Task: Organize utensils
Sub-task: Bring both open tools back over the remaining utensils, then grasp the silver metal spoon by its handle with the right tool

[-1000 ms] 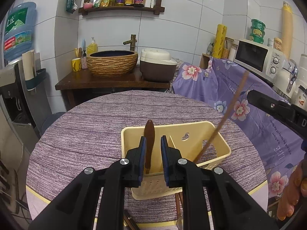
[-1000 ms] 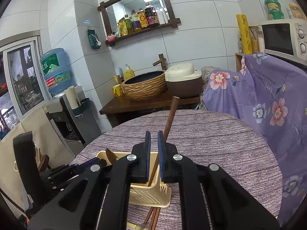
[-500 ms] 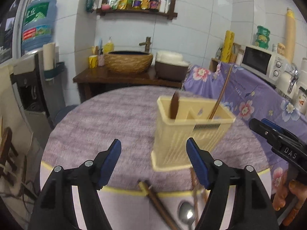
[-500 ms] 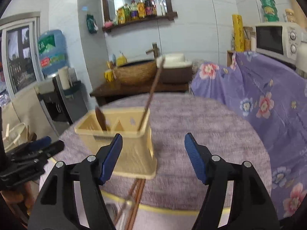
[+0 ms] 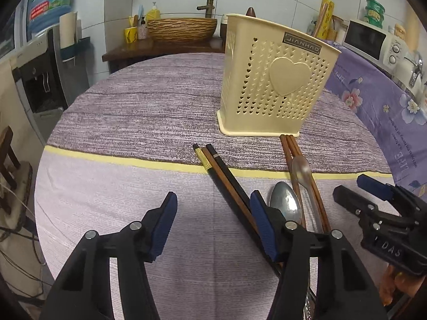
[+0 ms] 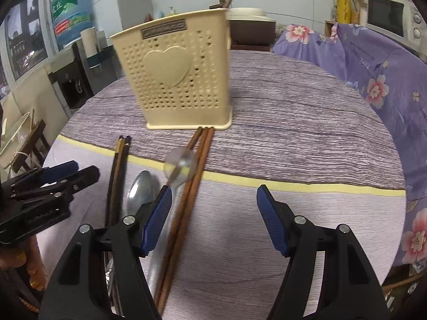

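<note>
Left wrist view shows the left hand-held gripper [image 5: 213, 222], jaws just narrowing yet empty, and the released right hand-held gripper [image 6: 213, 217] over dark chopsticks [image 5: 226, 184] and brown chopsticks [image 6: 186, 200] lying before the cream holder [image 5: 275, 80]; picking the next pieces likely needs straddling a pair.

"JIANHAO" plate on cream utensil holder [image 5: 277, 80], "DAS" on right gripper [image 5: 371, 192]
</note>
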`<state>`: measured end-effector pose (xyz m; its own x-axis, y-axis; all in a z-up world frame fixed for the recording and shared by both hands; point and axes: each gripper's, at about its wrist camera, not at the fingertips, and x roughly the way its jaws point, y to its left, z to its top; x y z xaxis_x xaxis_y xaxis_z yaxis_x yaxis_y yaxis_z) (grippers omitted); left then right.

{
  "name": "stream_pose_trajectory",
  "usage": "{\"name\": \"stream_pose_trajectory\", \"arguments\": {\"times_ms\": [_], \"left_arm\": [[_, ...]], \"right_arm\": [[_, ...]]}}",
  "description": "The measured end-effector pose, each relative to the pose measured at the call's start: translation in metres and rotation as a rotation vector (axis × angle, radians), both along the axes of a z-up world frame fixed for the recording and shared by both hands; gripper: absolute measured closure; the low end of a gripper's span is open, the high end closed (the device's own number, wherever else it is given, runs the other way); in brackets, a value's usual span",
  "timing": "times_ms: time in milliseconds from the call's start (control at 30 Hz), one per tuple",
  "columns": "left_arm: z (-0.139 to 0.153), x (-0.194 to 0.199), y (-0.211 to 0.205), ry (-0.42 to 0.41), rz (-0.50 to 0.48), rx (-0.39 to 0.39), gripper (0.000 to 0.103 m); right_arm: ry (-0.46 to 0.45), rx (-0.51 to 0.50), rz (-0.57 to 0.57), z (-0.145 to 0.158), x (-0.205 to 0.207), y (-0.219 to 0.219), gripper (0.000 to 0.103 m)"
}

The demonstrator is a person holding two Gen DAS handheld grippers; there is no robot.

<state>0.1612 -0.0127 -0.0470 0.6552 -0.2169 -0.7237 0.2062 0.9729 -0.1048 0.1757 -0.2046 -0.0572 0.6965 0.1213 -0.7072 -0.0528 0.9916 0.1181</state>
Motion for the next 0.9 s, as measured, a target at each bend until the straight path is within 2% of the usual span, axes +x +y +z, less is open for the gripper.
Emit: {"name": "stream_pose_trajectory", "arguments": {"times_ms": [167,433,600,767,900], "left_arm": [[0.001,-0.004,0.004,-0.019,0.022,0.020,0.047],[0.003,-0.006,0.027,-0.017,0.086,0.000,0.047],[0.003,-0.006,0.033,-0.021,0.091,-0.001,0.047],[0.000,-0.004,0.030,-0.007,0.082,-0.017,0.047],[-0.003,-0.002,0.022,0.005,0.057,-0.019,0.047]], "right_arm": [[0.023,0.032,0.043,0.000,0.013,0.015,0.036],[0.071,-0.024,0.011,-0.008,0.048,0.041,0.037],[0.088,-0.067,-0.011,-0.015,0.056,0.048,0.045],[0.103,-0.021,-0.026,-0.019,0.060,0.039,0.065],[0.084,0.026,-0.026,-0.017,0.057,0.030,0.066]]}}
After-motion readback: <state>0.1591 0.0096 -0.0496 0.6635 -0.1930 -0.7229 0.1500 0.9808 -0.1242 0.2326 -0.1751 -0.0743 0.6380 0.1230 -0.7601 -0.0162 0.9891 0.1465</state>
